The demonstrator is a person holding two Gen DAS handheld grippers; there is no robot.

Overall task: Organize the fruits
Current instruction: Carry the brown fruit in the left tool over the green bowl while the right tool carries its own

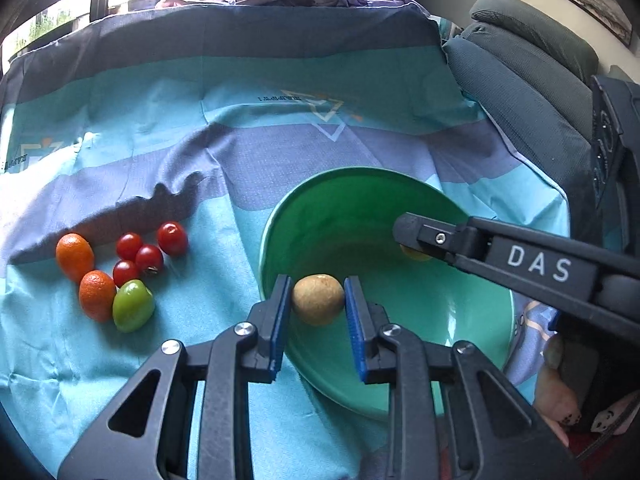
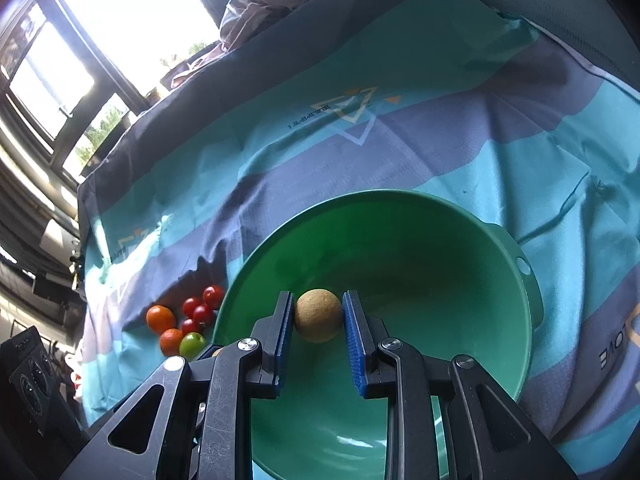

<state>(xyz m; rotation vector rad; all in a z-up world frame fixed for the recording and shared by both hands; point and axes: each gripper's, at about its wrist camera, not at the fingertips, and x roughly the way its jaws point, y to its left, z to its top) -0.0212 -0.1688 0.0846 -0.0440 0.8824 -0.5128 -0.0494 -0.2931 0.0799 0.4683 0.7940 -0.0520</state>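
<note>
Both pairs of blue fingers [image 1: 280,320] are narrowed onto a brown fruit each: the left gripper [image 1: 317,300] pinches an oval brown fruit [image 1: 318,299], the right gripper [image 2: 319,315] a rounder brown fruit [image 2: 319,315]. Each hangs over the green bowl [image 2: 400,240], probably for dropping in. The oval's long axis runs finger to finger. Left of the fingers, tomatoes [image 1: 149,258] wait on the cloth [image 1: 200,140].

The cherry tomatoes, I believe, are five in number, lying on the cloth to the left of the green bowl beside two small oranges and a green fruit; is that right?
Not quite: the left wrist view shows four cherry tomatoes, not five. The rest holds: they lie on the cloth left of the green bowl, beside two small oranges and a green fruit.
</note>
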